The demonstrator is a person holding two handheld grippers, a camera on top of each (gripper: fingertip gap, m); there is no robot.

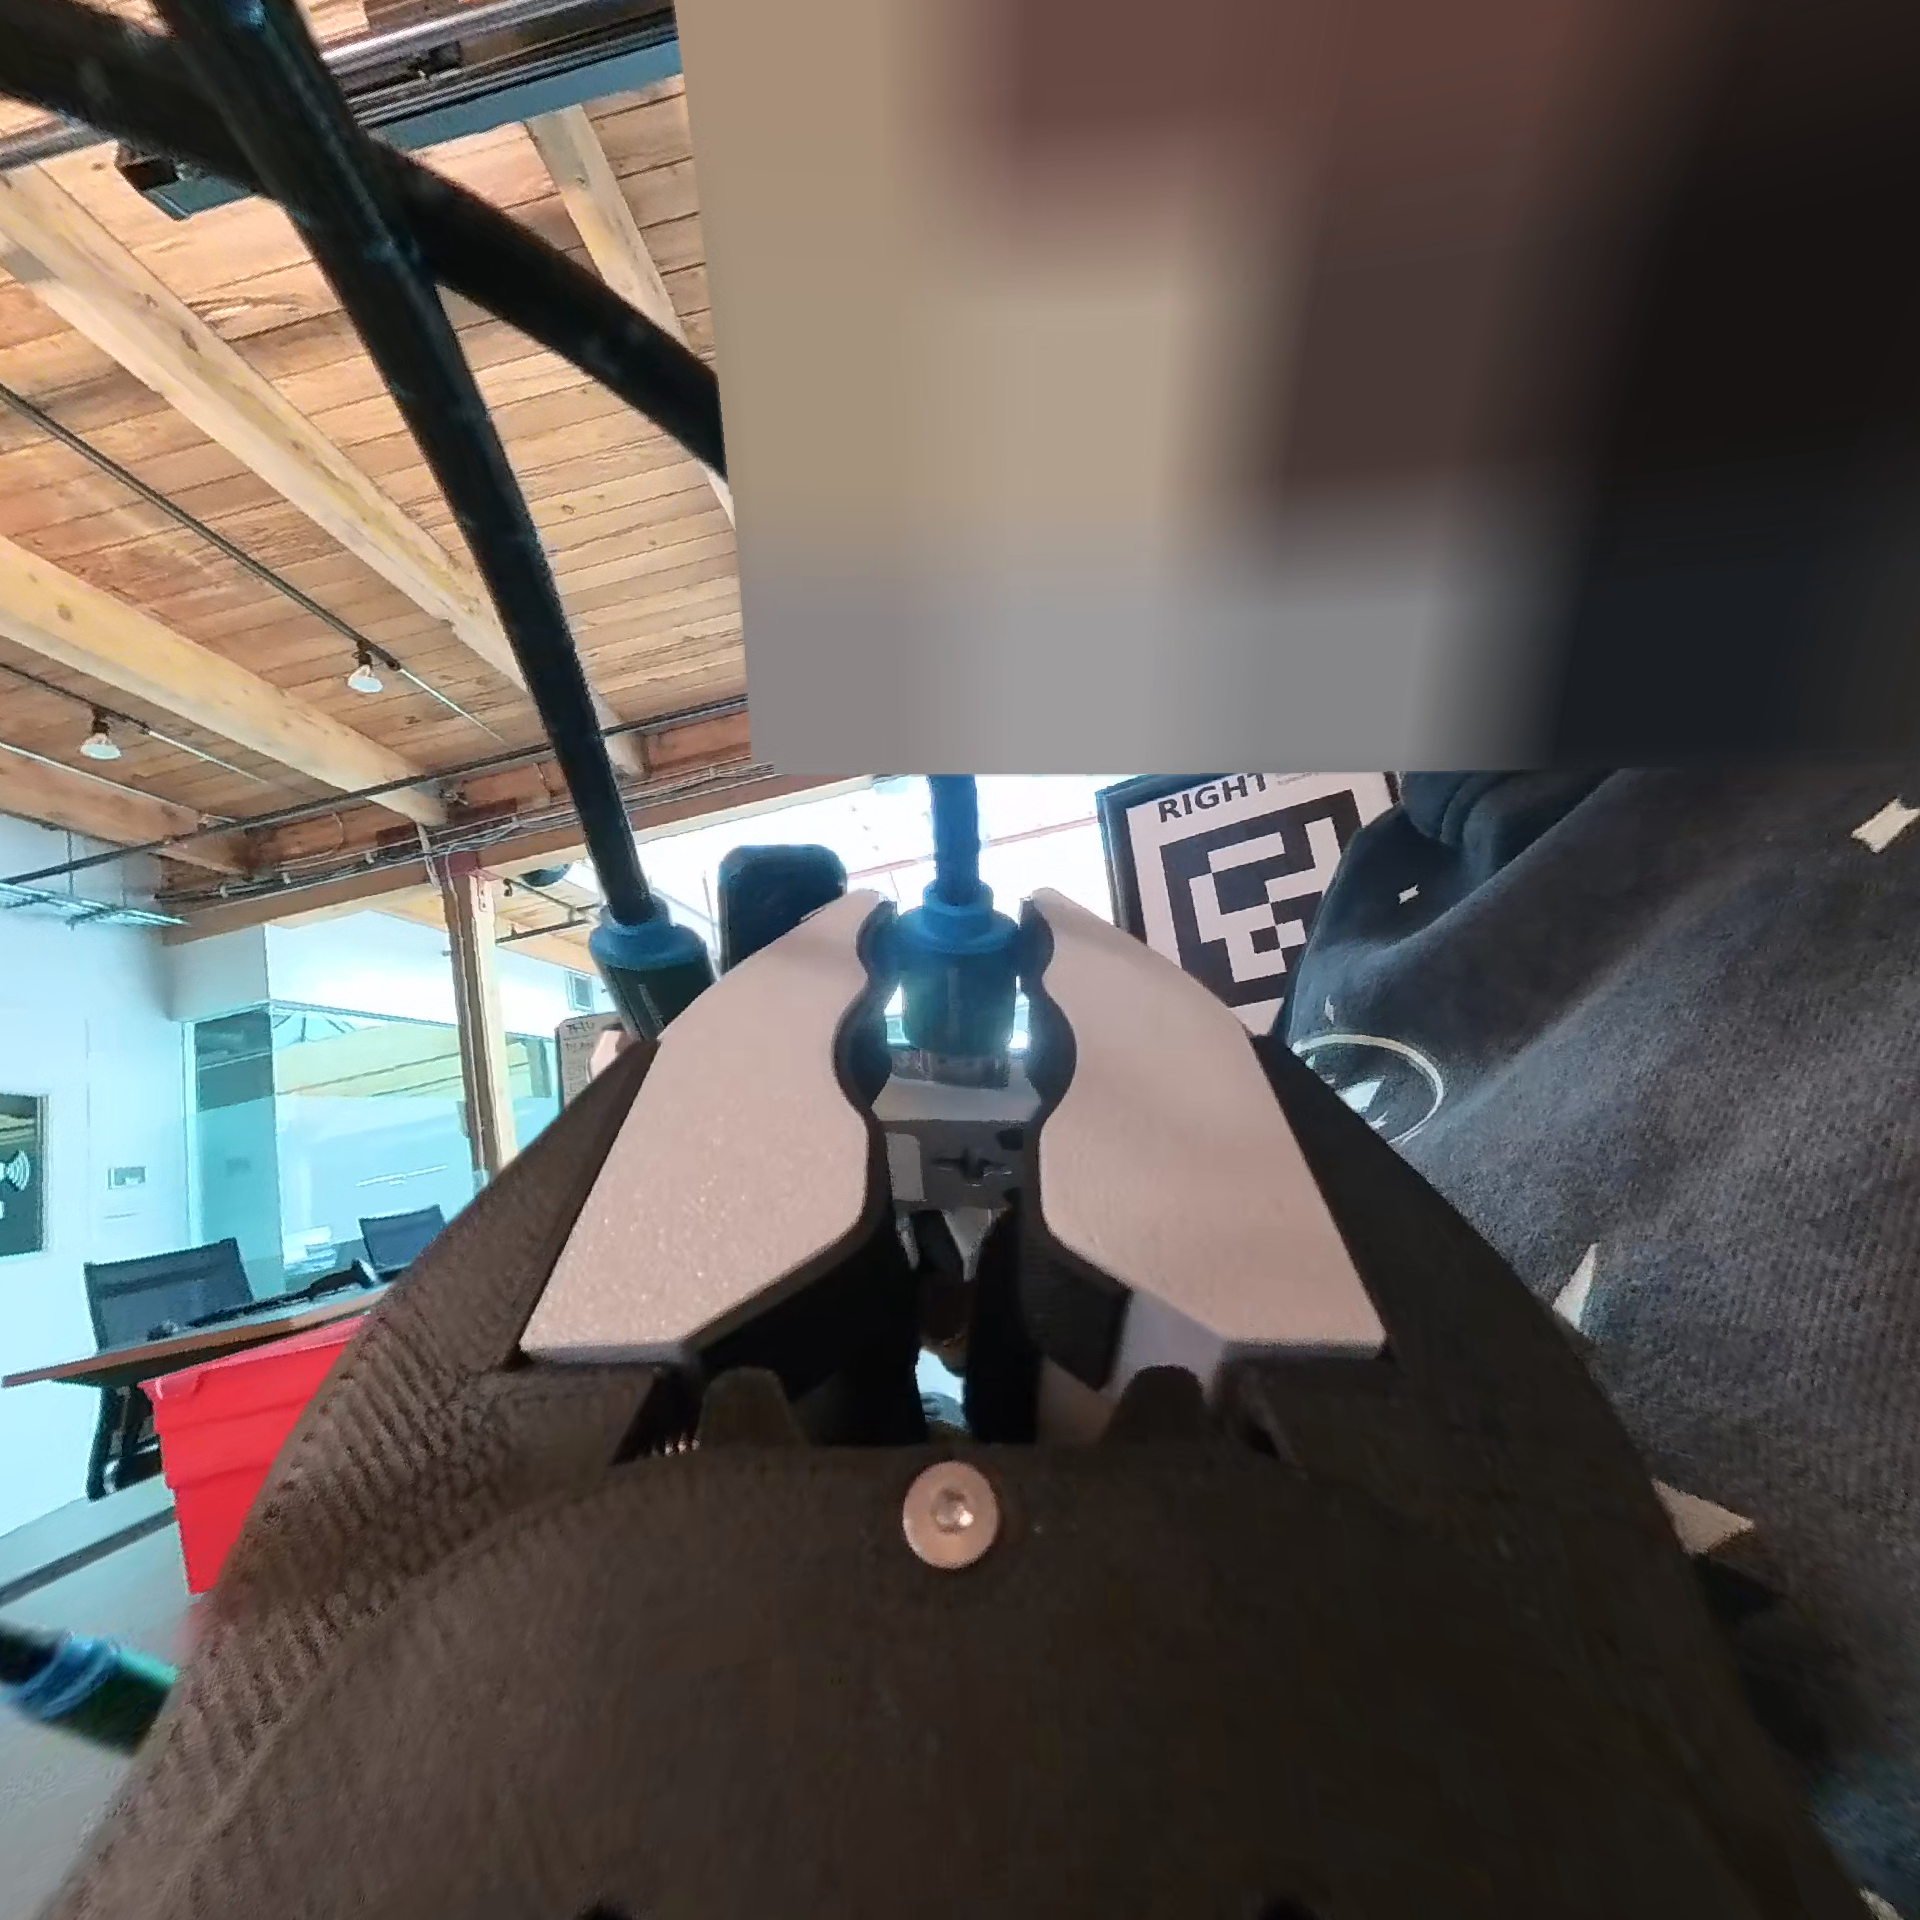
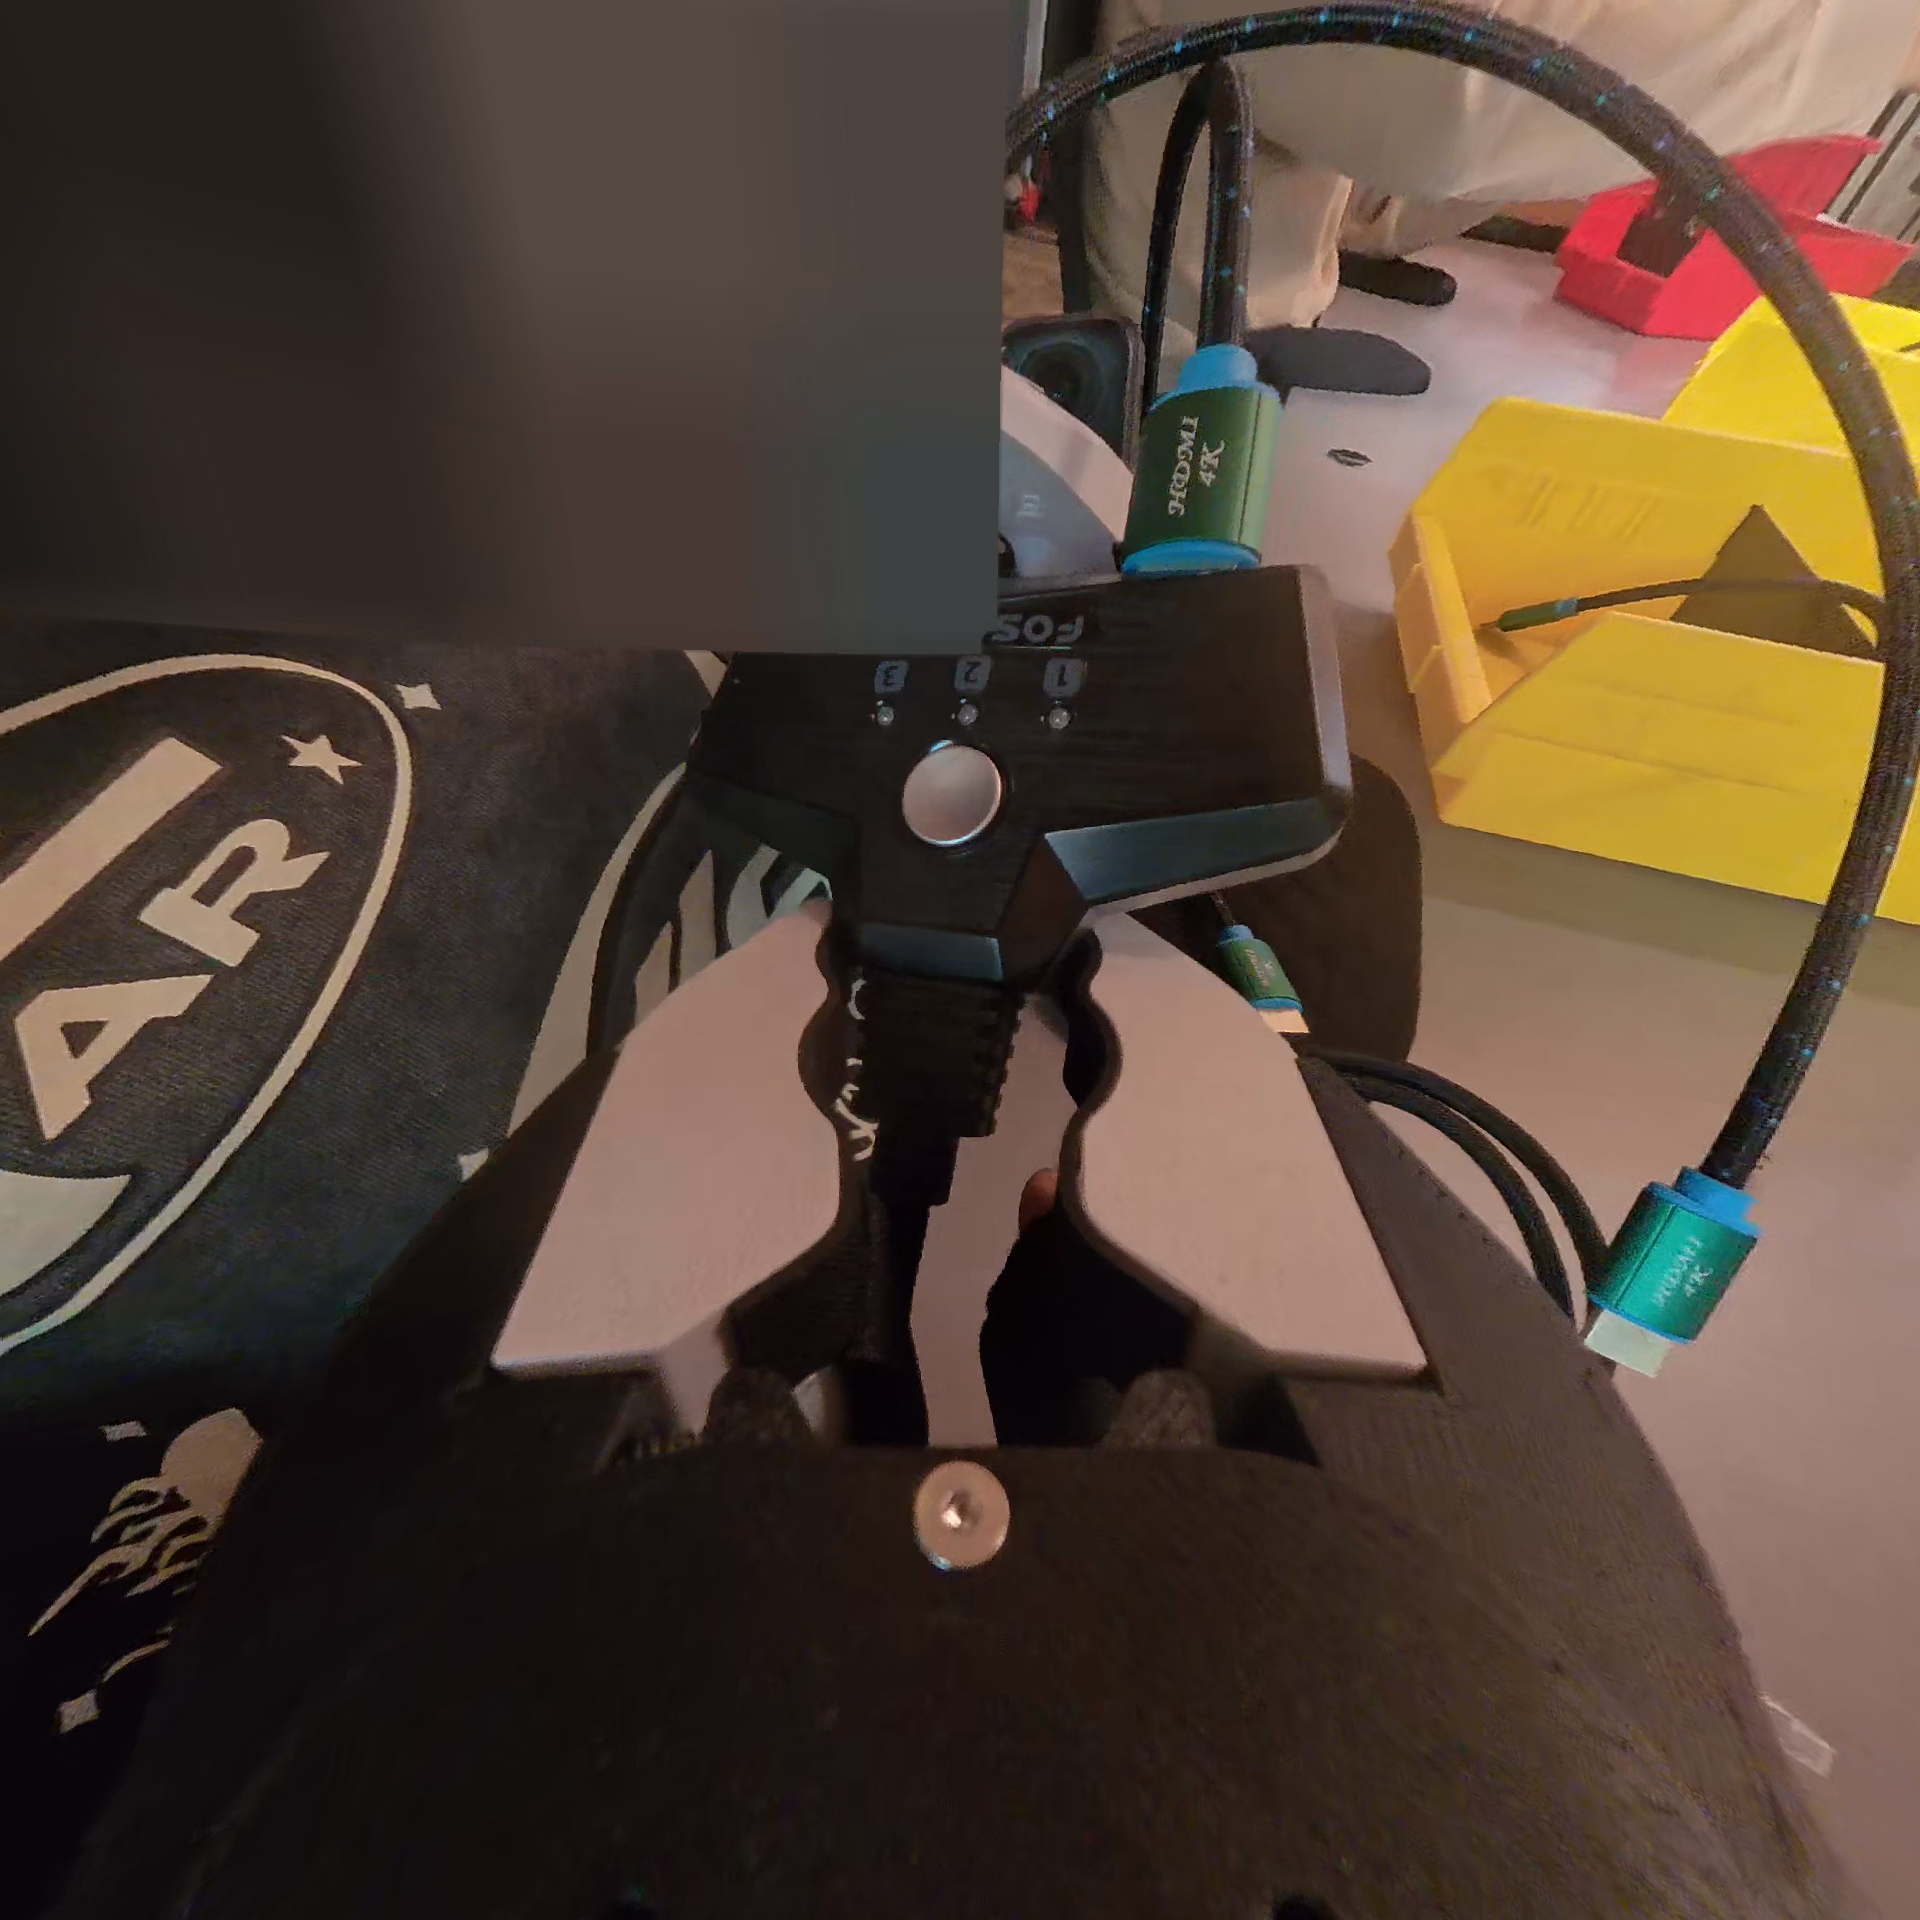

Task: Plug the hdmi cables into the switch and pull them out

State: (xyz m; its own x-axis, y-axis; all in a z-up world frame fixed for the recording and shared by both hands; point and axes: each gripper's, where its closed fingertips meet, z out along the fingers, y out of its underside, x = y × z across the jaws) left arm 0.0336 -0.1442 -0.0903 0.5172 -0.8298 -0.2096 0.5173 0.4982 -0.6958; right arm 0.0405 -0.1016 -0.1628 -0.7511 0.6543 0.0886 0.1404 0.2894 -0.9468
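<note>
In the left wrist view my left gripper (image 1: 951, 935) points upward and is shut on a green and blue HDMI plug (image 1: 951, 987). The plug's metal tip meets a grey slotted part (image 1: 951, 1143) between the fingers. A second plug (image 1: 644, 966) stands just to the left, with its black cable rising. In the right wrist view my right gripper (image 2: 940, 966) is shut on the ribbed black tail (image 2: 935, 1049) of the black switch (image 2: 1039, 748). One green plug (image 2: 1195, 468) sits in the switch's far edge. Another plug (image 2: 1673, 1268) hangs free on a braided cable at the right. A third plug (image 2: 1262, 977) lies lower down.
Yellow bins (image 2: 1621, 727) and a red bin (image 2: 1704, 249) stand on the grey floor to the right. A person's dark printed shirt (image 2: 260, 935) fills the left side and shows at the right of the left wrist view (image 1: 1610, 1143). A red bin (image 1: 239, 1444) and a table (image 1: 208, 1340) stand at the left.
</note>
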